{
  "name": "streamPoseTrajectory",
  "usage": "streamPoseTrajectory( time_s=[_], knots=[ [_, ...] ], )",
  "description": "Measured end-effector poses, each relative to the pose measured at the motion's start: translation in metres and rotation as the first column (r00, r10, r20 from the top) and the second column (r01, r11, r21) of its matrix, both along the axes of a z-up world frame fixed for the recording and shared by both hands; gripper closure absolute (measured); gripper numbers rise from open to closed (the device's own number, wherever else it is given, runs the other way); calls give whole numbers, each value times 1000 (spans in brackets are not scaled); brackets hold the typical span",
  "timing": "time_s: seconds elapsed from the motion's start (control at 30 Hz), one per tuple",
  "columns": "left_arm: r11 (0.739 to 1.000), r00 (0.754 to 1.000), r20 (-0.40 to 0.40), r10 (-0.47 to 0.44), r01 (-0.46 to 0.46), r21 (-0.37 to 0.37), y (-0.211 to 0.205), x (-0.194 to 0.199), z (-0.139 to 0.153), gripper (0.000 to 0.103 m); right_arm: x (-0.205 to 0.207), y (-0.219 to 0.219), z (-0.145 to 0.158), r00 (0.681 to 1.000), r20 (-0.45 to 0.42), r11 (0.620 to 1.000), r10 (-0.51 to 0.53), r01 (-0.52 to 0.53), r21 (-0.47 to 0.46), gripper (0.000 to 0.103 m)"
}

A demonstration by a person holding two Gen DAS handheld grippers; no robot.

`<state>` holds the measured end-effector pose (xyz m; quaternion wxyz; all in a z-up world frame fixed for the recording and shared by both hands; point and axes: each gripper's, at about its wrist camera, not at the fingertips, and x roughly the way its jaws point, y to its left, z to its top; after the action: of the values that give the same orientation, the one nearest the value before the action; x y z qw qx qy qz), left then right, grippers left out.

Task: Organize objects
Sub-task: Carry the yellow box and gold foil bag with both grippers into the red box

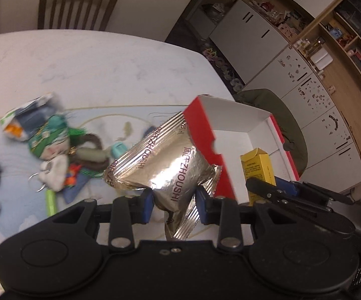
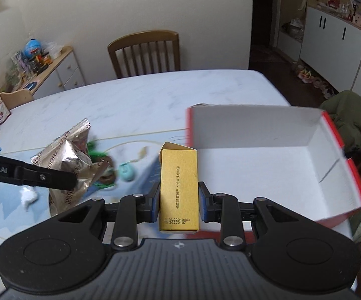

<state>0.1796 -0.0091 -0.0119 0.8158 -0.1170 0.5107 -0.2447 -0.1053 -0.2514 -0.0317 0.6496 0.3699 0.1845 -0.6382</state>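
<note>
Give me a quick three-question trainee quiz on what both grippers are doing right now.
1. True or false: the left gripper is clamped on the silver foil packet.
2. What does the right gripper hold? A) teal toy B) yellow carton C) nothing
3. Fill in: the red box with the white inside is open at the ____.

Key: 1 true. 2 B, the carton stands upright between the blue pads. 3 top; in the right wrist view no object shows inside it.
</note>
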Motion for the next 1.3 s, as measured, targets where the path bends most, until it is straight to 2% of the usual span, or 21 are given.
streamPoseTrajectory(
  time_s=[0.3, 0.53, 0.87, 1.13, 1.3],
  knots=[
    [999, 999, 9, -31, 31, 38, -110, 20, 4, 70, -100, -4, -26, 999, -37, 1000, -7, 7, -4, 74],
    [997, 999, -12, -40, 41, 71, -178, 42, -7, 70, -147, -17, -54, 999, -40, 999, -22, 23, 25, 74],
    [983, 996, -69, -56, 67, 169, -246, 71, -56, 70, -166, -37, -103, 996, -85, 994, 23, -13, 112, 74],
    [972, 989, -133, -57, 86, 217, -271, 96, -99, 70, -165, -55, -132, 989, -105, 974, 105, -81, 212, 74],
    [964, 986, -157, -60, 99, 249, -275, 105, -116, 70, -162, -63, -142, 981, -126, 957, 149, -111, 269, 74]
  ],
)
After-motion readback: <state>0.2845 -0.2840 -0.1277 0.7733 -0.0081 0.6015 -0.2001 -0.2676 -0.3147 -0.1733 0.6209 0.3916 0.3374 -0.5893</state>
